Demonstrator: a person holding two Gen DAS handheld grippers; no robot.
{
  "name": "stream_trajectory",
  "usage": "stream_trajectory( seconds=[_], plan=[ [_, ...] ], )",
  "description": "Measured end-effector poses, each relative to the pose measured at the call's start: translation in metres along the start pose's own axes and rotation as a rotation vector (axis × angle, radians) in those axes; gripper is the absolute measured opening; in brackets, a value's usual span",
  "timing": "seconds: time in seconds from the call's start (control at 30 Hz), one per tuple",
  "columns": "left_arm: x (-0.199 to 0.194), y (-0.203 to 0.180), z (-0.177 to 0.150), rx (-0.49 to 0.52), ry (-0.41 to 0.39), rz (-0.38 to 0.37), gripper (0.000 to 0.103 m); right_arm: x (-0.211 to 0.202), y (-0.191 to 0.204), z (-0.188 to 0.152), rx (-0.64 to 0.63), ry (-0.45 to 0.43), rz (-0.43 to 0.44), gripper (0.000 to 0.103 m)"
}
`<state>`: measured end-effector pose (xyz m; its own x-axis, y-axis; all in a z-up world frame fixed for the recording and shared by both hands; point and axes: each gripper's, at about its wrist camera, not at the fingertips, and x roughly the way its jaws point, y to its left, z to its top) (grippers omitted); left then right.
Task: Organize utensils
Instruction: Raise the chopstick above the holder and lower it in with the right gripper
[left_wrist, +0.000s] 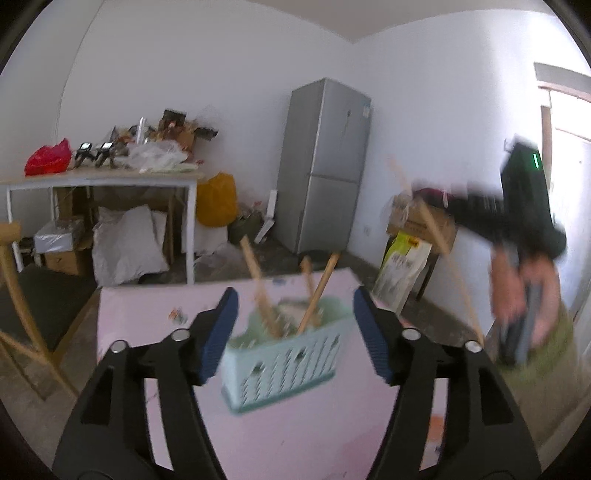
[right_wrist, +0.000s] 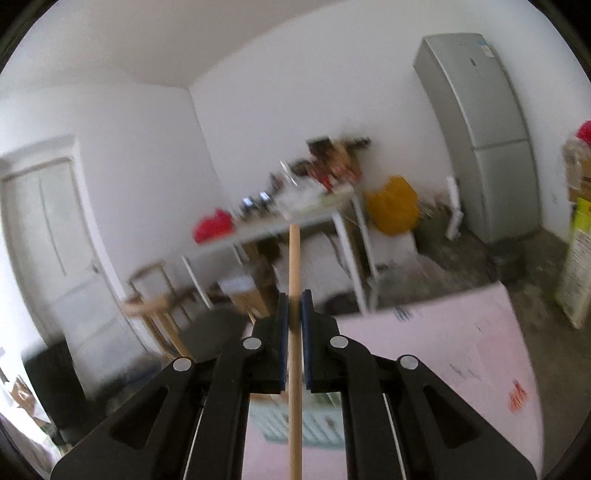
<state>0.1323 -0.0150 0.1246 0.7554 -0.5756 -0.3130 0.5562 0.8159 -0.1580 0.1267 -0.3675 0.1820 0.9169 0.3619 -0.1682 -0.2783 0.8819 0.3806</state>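
A light teal slotted basket stands on the pink table and holds three wooden-handled utensils. My left gripper is open, its blue pads either side of the basket, a little in front of it. My right gripper is shut on a long wooden stick that runs upright between the pads. Part of the basket shows below it. In the left wrist view the right gripper is blurred at the right, with a thin stick slanting down from it.
A white table piled with bags and clutter stands at the back left, sacks and boxes under it. A grey fridge is in the corner. A wooden chair is at the left. Boxes and a yellow-green bag stand right.
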Motion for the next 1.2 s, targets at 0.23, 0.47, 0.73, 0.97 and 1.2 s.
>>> stream_trajectory(
  seconds=[0.23, 0.47, 0.73, 0.97, 1.2],
  plan=[
    [-0.02, 0.032, -0.036, -0.052, 0.087, 0.088, 0.072, 0.057, -0.014, 0.015, 0.072, -0.089, 0.088, 0.007],
    [-0.029, 0.057, -0.046, -0.083, 0.106, 0.155, 0.073, 0.104, -0.031, 0.004, 0.101, -0.107, 0.077, 0.007],
    [-0.022, 0.064, -0.047, -0.091, 0.13, 0.19, 0.073, 0.138, -0.049, -0.013, 0.081, -0.08, 0.02, 0.007],
    [-0.016, 0.062, -0.047, -0.09, 0.147, 0.196, 0.073, 0.144, -0.06, -0.026, 0.067, -0.061, 0.001, 0.007],
    [-0.012, 0.058, -0.043, -0.084, 0.15, 0.197, 0.073, 0.144, -0.065, -0.03, 0.066, -0.059, -0.008, 0.007]
  ],
)
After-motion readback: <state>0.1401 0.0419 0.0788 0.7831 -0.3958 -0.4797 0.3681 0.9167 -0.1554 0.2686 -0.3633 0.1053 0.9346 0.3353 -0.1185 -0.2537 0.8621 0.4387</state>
